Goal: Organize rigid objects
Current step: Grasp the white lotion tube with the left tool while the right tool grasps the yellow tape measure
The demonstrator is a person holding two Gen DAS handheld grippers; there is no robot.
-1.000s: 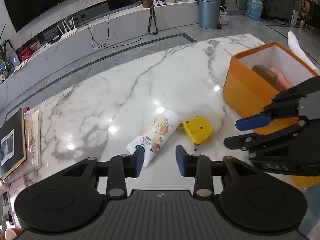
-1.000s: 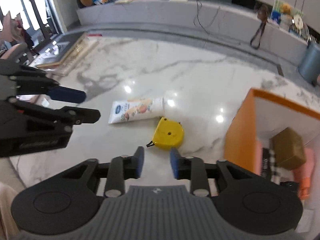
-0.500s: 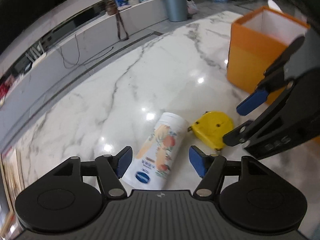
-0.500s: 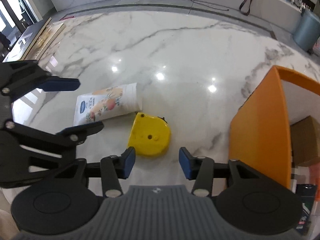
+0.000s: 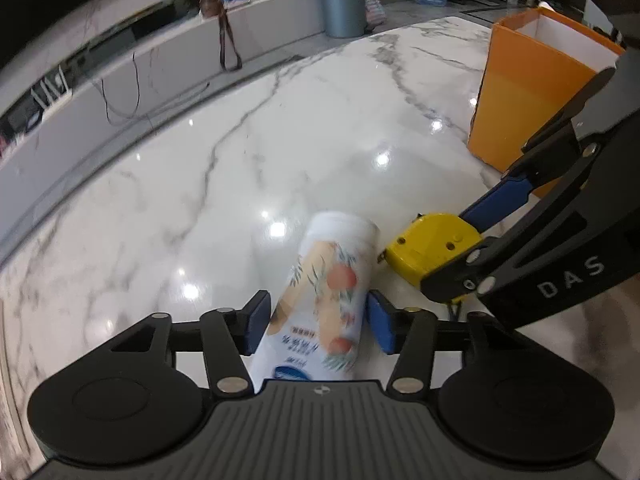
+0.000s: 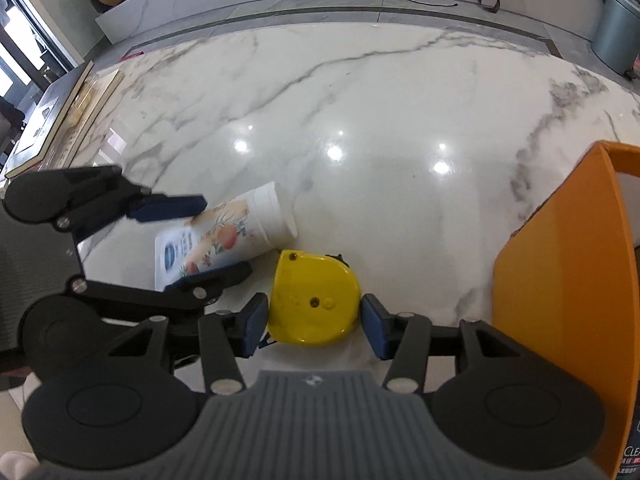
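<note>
Two grippers work side by side over a glossy white marble table (image 6: 360, 92) veined in grey. The left gripper (image 5: 318, 322) has its blue-padded fingers spread wide on either side of a white tube (image 5: 324, 292) printed with peaches and leaves, which lies flat on the marble with its cap end pointing away from the camera. The pads sit just beside the tube's flanks; whether they actually press it is hard to tell, so the hold looks unfinished. The right gripper (image 6: 314, 322) likewise stands open, its two pads flanking a yellow tape measure (image 6: 314, 300) that rests flat on the table, with a small gap showing on the right side. Tube and tape measure lie just beside each other, the tape measure to the tube's right. An orange box (image 5: 528, 92) with a white inside stands upright on the table, off to the right of both items. At the table's far left edge a framed picture (image 6: 52, 120) lies flat. Beyond the table stands a grey cylindrical bin (image 5: 342, 2).
</note>
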